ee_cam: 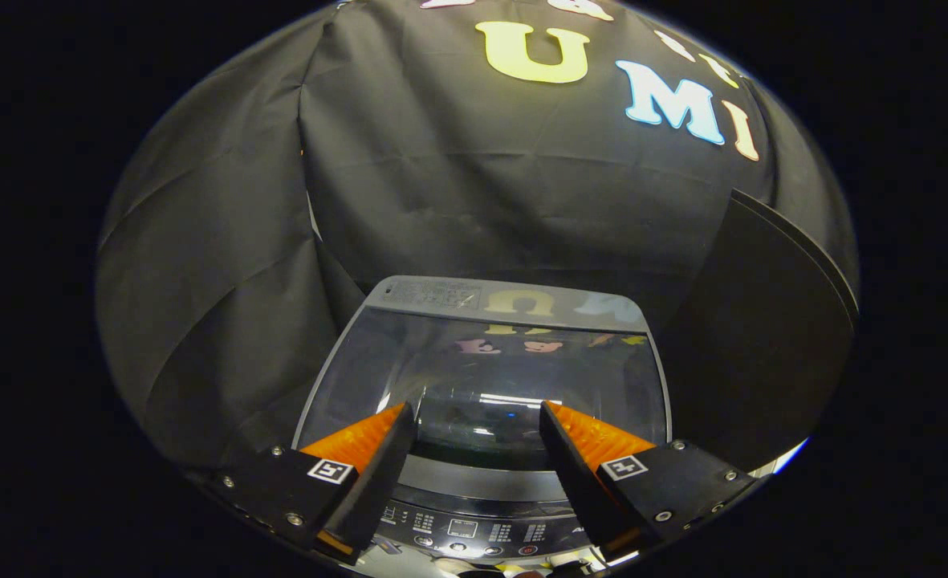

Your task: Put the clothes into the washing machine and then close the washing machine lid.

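Gripper (478, 411) angled down over the washing machine (486, 482), its 2 fingers spread apart with nothing between them. Left fingertip (397, 417) and right fingertip (554, 413) hover above the shut glass lid (482, 369); control panel (474, 530) nearest. Clothes: cannot tell.

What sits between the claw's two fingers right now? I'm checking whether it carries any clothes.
Nothing is held: in the gripper view the claw is open, and through the gap shows the washing machine's glass lid, lying closed, with the control panel nearer.
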Demonstrator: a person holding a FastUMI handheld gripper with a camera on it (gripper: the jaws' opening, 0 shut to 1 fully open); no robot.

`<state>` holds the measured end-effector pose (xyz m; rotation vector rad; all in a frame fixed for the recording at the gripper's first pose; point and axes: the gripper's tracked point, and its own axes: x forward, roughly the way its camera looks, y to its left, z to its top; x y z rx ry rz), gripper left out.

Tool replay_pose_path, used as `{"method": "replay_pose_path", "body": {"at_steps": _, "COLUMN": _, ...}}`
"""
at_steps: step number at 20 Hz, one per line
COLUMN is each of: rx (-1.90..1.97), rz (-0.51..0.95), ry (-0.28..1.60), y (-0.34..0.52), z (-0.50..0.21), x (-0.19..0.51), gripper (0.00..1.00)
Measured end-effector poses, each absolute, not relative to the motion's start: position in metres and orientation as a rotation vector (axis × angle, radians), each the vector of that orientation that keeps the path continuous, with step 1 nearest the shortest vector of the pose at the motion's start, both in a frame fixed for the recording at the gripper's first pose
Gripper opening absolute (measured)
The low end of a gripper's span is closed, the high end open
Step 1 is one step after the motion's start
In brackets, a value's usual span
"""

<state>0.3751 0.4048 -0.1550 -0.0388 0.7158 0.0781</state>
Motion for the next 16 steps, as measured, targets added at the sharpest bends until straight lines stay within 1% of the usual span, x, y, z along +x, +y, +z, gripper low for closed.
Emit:
{"method": "replay_pose_path", "body": {"at_steps": 7, "rx": -0.043, "rz": 0.121, "ry": 0.675, "y": 0.414, "z": -0.145, "x": 0.367, "gripper": 0.96}}
{"method": "replay_pose_path", "body": {"at_steps": 11, "rx": -0.039, "rz": 0.170, "ry": 0.568, "y": 0.418, "z": -0.103, "x": 0.365, "gripper": 0.96}}
{"method": "replay_pose_path", "body": {"at_steps": 16, "rx": 0.029, "rz": 0.158, "ry": 0.407, "y": 0.391, "z": -0.026, "x": 0.352, "gripper": 0.96}}
